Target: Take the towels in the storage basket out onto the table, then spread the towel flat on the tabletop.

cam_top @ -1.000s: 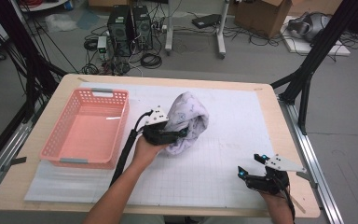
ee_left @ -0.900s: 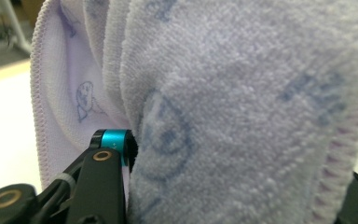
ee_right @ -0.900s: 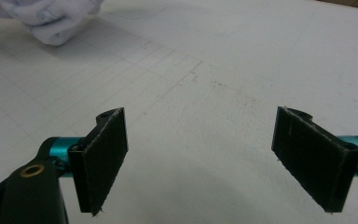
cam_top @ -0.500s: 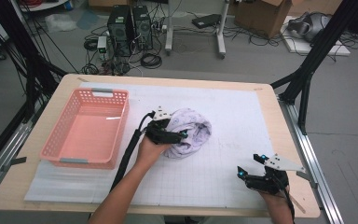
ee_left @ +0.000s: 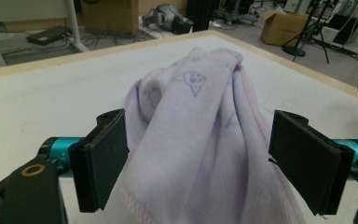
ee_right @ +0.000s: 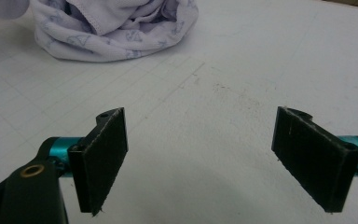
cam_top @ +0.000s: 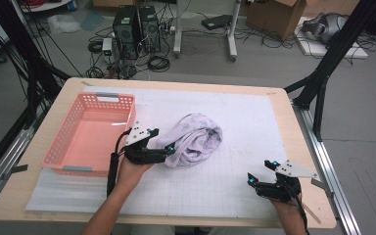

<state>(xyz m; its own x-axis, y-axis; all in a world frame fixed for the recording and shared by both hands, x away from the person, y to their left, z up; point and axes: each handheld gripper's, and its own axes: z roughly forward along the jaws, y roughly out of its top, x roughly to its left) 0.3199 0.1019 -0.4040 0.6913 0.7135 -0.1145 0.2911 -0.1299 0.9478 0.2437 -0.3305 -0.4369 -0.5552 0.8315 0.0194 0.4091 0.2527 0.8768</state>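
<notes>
Near end of lilac cloth (ee_left: 200,140) cut off at bottom of left gripper view. Soft ribbed knit, faint print, bunched in a mound at tabletop (cam_top: 254,103) centre. Left tongs (cam_top: 169,149) just opened, spread, cloth loose between pads. Right tongs (cam_top: 262,171) spread, empty, near front right corner. Pink lattice basket (cam_top: 58,152) at left edge.

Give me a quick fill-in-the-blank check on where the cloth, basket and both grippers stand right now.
The lavender cloth lies bunched on the white ____.
The pink basket holds ____.
The left gripper has its jaws ____, the cloth between them, pads off it.
The right gripper has ____ between its open jaws.

Missing words: mat; nothing; open; nothing
</notes>
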